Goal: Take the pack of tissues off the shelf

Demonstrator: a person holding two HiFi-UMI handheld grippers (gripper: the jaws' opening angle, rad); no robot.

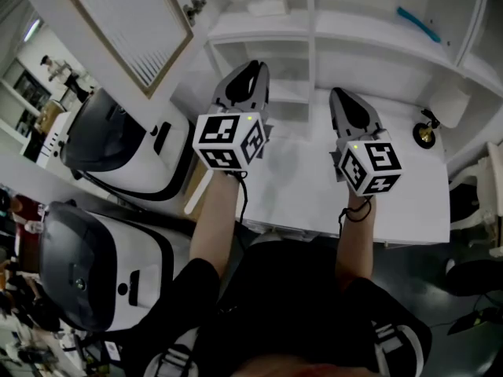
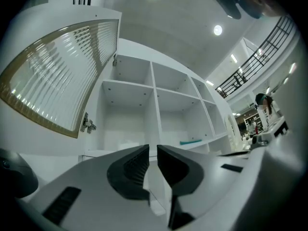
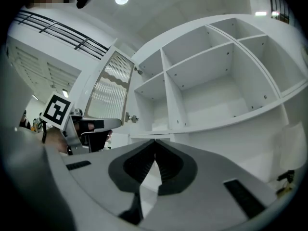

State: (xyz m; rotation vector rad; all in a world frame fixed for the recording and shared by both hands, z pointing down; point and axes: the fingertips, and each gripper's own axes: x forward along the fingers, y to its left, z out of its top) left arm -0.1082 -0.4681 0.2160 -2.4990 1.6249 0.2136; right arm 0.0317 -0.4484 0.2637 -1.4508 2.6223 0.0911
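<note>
1. Step in hand: the approach. Nothing is gripped yet, and both grippers are held over the table (image 1: 299,199), pointing at the shelf (image 1: 377,34).
2. Left gripper (image 1: 253,67): jaws a narrow slit apart, nothing between them. Through the slit only the shelf's upright divider shows.
3. Right gripper (image 1: 340,94): jaw tips closed together, empty.
4. Pack (image 1: 267,6): a pale, soft-looking block, judged to be the tissues. It lies in the left column of the shelf, behind the open door (image 1: 130,30), up past the left gripper's tips and well apart from both grippers.
5. Next move, as a judgement: the left gripper is nearer and lines up with that column. Its jaws need to open much wider than the pack, go in past the door's edge, close across the pack's narrow side, then draw straight back out.
6. Risk: the pack is white on white and hard to make out in either gripper view, so aim may drift. A soft wrapper could also crumple or slip under a light pinch.
7. Surface: the table is white and mostly bare, with a small brass-coloured object (image 1: 427,134) at its far right.
8. Shelf: white open cubbies, mostly empty, with a teal thing (image 1: 416,23) on a board to the right.
9. Room: white walls and ceiling spotlights. Two black-and-white machines (image 1: 110,144) stand on the floor at the left.
</note>
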